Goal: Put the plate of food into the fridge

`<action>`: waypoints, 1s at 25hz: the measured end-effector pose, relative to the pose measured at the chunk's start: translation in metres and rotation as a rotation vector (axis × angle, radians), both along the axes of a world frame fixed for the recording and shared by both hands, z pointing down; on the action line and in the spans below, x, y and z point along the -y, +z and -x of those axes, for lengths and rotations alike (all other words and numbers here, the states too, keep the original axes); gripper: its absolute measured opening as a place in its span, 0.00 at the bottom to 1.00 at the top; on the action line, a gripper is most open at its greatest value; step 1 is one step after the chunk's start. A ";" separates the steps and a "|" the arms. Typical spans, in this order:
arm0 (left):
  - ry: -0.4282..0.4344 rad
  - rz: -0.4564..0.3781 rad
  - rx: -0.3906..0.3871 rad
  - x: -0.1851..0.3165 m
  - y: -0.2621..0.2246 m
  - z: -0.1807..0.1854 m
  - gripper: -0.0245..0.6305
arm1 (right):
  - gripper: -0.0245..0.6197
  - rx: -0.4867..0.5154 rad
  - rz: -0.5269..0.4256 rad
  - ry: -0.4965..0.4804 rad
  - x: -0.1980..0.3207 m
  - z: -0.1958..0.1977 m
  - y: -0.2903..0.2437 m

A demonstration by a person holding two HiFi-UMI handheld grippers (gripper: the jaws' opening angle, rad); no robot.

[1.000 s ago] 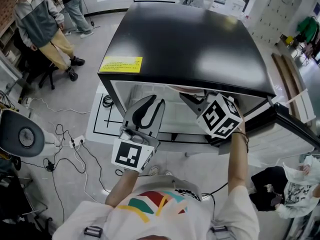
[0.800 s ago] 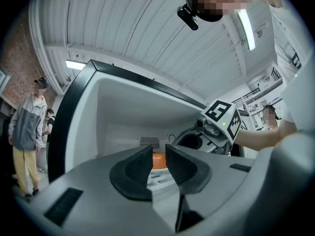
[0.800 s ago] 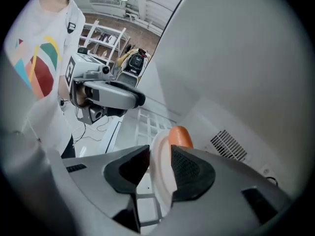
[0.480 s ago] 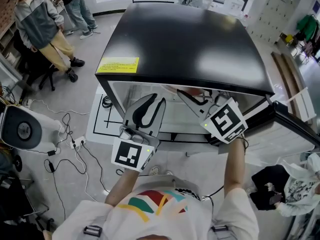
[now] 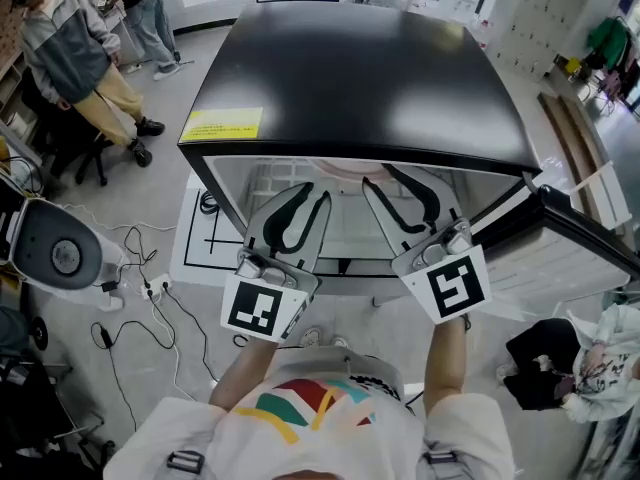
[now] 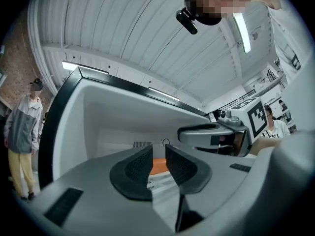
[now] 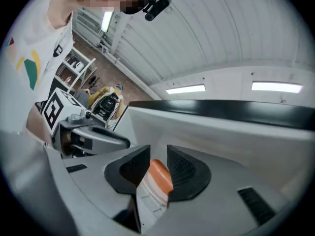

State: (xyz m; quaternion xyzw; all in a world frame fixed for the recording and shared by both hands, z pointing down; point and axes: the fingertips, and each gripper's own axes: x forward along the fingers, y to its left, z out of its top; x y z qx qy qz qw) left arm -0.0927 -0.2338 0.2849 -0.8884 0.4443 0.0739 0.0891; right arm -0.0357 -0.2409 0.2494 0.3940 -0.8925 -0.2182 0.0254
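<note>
The fridge [image 5: 360, 68] has a glossy black top, and its door [image 5: 590, 243] stands swung open at the right. Inside, a plate shows as a pale rim [image 5: 345, 171] on the shelf and as an orange edge [image 6: 156, 166] [image 7: 160, 177] beyond each pair of jaws. My left gripper [image 5: 315, 196] [image 6: 158, 154] is open at the fridge mouth, pointing in. My right gripper [image 5: 378, 176] [image 7: 158, 156] is beside it. Its jaws have just been opening and stand open with nothing held between them.
A yellow label [image 5: 220, 125] is on the fridge top's front left corner. People [image 5: 70, 38] stand at the upper left. Cables [image 5: 150, 288] and a round grey device [image 5: 55, 253] lie on the floor at left. A person [image 5: 590, 368] crouches at lower right.
My right gripper has rolled upright and drawn back from inside the fridge, with its jaws spread wider. The left gripper has stayed where it was.
</note>
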 end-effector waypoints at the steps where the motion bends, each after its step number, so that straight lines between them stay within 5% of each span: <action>1: 0.004 0.001 0.000 -0.001 0.000 -0.001 0.17 | 0.21 0.048 0.007 0.014 -0.004 -0.003 -0.002; 12: -0.006 -0.018 0.015 -0.015 -0.006 -0.006 0.17 | 0.04 0.448 0.076 0.178 -0.039 -0.050 -0.011; 25: -0.054 -0.017 -0.001 -0.033 -0.002 -0.003 0.17 | 0.04 0.415 0.082 0.373 -0.074 -0.055 0.023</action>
